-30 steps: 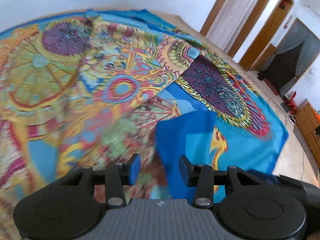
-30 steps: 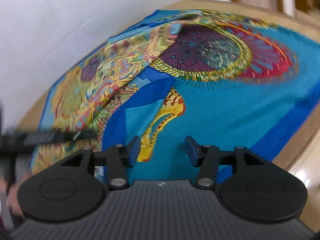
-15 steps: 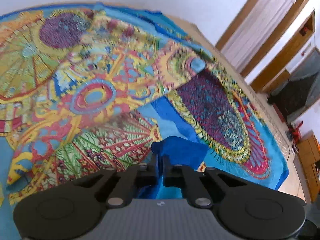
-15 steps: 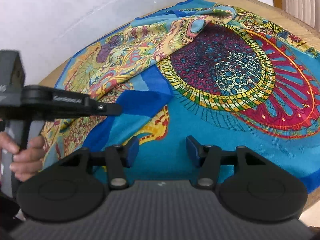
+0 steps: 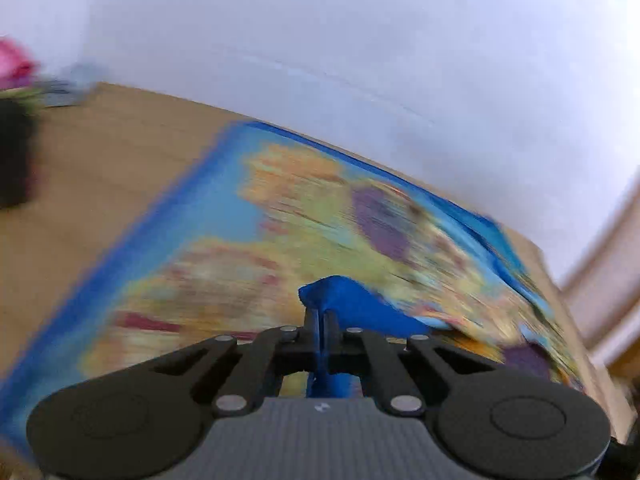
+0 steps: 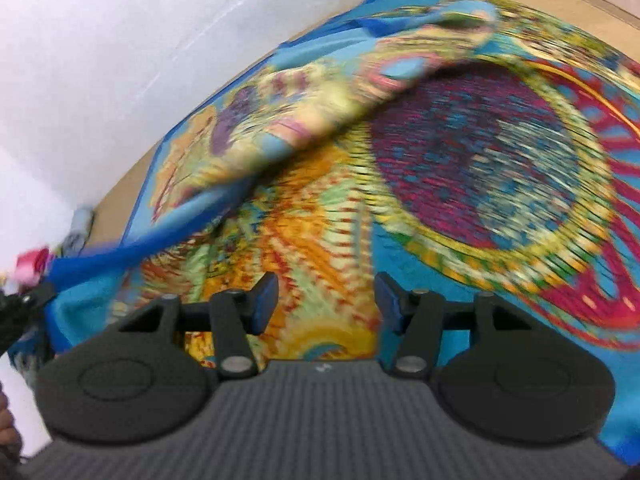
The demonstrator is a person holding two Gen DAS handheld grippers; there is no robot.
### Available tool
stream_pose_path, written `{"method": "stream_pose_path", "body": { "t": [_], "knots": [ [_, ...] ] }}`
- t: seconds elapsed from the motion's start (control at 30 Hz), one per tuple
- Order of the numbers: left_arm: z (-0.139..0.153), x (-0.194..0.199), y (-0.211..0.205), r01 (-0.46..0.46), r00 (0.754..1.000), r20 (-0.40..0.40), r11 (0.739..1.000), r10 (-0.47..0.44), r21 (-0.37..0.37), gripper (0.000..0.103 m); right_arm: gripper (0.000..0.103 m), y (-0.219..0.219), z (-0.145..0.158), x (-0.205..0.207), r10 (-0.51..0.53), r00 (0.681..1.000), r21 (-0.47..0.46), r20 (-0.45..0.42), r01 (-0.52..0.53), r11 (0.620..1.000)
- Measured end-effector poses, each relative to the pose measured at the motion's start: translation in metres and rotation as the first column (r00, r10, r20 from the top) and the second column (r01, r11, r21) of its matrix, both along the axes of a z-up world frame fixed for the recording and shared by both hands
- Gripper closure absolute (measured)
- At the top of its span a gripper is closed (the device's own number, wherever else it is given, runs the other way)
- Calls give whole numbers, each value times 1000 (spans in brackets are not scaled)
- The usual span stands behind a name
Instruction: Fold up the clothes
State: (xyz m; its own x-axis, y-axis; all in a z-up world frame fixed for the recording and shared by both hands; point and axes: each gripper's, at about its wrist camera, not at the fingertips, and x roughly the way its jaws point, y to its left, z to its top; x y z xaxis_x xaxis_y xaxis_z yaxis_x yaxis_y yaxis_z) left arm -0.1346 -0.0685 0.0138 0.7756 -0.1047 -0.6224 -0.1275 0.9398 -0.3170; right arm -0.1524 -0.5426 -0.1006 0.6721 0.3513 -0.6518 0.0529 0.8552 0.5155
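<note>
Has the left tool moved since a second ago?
Yes. The left tool, now shut on the cloth's blue edge, has swung left: the wooden doorway is gone from its view, replaced by bare table.

A wooden tabletop [image 5: 100, 184] meets a white wall [image 5: 360, 40]. At its far left corner sit a blurred pink object [image 5: 14, 66], a grey item [image 5: 64, 88] and a black shape [image 5: 14, 156].

1 patterned cloth [image 6: 460, 168], blue-bordered. 2 tongs: left tongs [image 5: 321, 322], right tongs [image 6: 326, 300]. 1 worktop [image 5: 100, 168]. 1 pink item [image 5: 14, 66], 1 dark item [image 5: 14, 156], 1 grey item [image 5: 66, 88], all blurred.
</note>
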Motion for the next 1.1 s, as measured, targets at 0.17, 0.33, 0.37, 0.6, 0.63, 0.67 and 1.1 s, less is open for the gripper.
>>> {"method": "stream_pose_path", "body": {
  "t": [0.17,0.33,0.37,0.6,0.63,0.67,1.1],
  "knots": [
    [-12,-28,52,-149,988,-41,987,147,-63,101,47,14,8,44,40,999,35,27,-41,999],
    [-17,-43,53,-134,991,-37,986,131,-102,101,45,-32,-7,98,-219,973,254,-73,230,939],
    [-16,-44,53,-126,992,-35,987,123,-102,101,40,-42,-11,108,-272,957,277,-101,290,916],
    [-5,-54,49,-84,996,21,990,87,-117,101,53,-71,-17,171,-417,908,198,-49,418,887],
    [-4,-55,50,-82,996,32,989,87,-123,101,86,-68,-12,180,-416,909,162,-26,415,895],
    [-3,-56,51,-82,995,38,989,87,-122,101,97,-64,-4,191,-408,913,125,-3,405,905],
    [-56,-72,123,-344,936,-128,929,328,-136,101,73,213,84,286,286,917,-227,279,-226,947]
  ]
}}
